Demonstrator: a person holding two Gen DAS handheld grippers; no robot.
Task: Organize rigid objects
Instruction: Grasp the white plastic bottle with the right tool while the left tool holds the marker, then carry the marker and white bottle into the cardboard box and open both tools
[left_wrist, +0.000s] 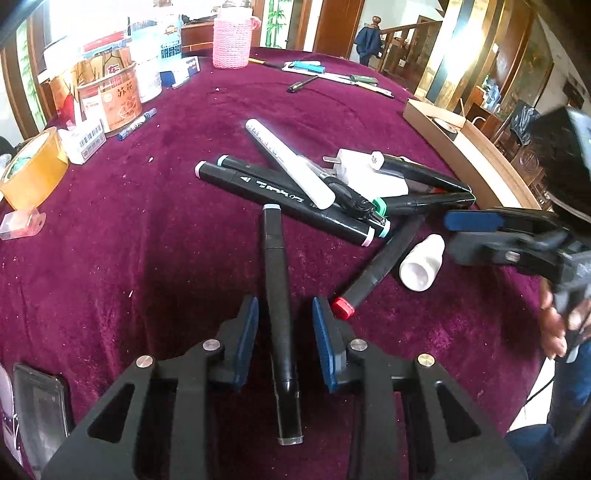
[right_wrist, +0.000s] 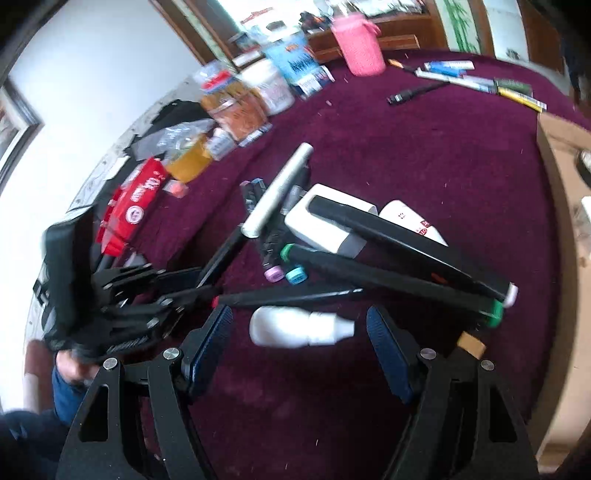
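A pile of black markers (left_wrist: 288, 195) with a white marker (left_wrist: 288, 162) and a white plug adapter (left_wrist: 365, 173) lies on the maroon cloth. My left gripper (left_wrist: 284, 314) is open, its blue pads on either side of a black marker (left_wrist: 277, 295) that runs between them without touching. A red-capped marker (left_wrist: 373, 273) and a small white bottle (left_wrist: 423, 264) lie to its right. My right gripper (right_wrist: 301, 328) is open, straddling the white bottle (right_wrist: 295, 326); it also shows in the left wrist view (left_wrist: 476, 236). The pile (right_wrist: 369, 266) lies just beyond it.
A cardboard box (left_wrist: 469, 147) sits at the right edge. Tins, boxes and a tape roll (left_wrist: 33, 166) crowd the far left. A pink knitted cup (left_wrist: 232, 37) and several pens (left_wrist: 332, 75) lie at the back. A black phone (left_wrist: 40, 402) lies near left.
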